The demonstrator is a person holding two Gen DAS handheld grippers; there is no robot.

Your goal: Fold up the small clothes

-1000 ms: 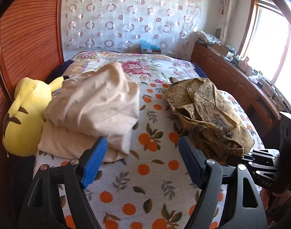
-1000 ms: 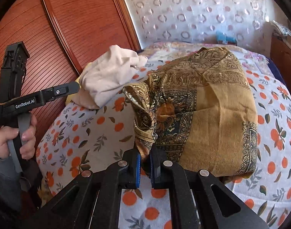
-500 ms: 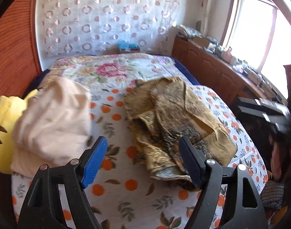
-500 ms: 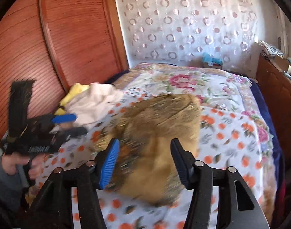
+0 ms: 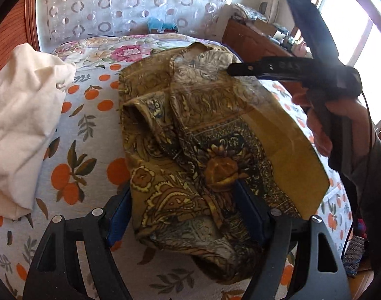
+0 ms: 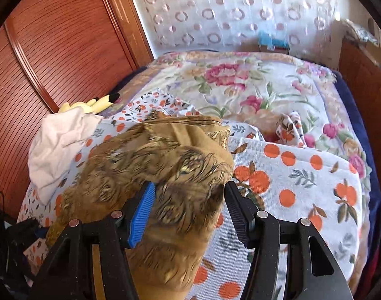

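On the bed (image 5: 95, 130), mid-sheet: gold paisley garment (image 5: 203, 135), crumpled, layers bunched, sleeve gaping | left tool (image 5: 188, 215) fingers apart, straddling its near hem; right tool (image 6: 188, 207) fingers apart over its far bunch | judgement: pinch one single layer at each end, draw outward and flatten before creasing.

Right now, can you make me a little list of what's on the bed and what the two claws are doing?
bed cover: white sheet with oranges
main cloth: gold patterned garment, bunched, lying on the sheet
other cloth: cream garment, piled to the left of the gold one
toy: yellow plush, behind the cream pile
left claw: open, the gold cloth's near edge between its fingers
right claw: open, over the gold cloth
folding: not neat yet
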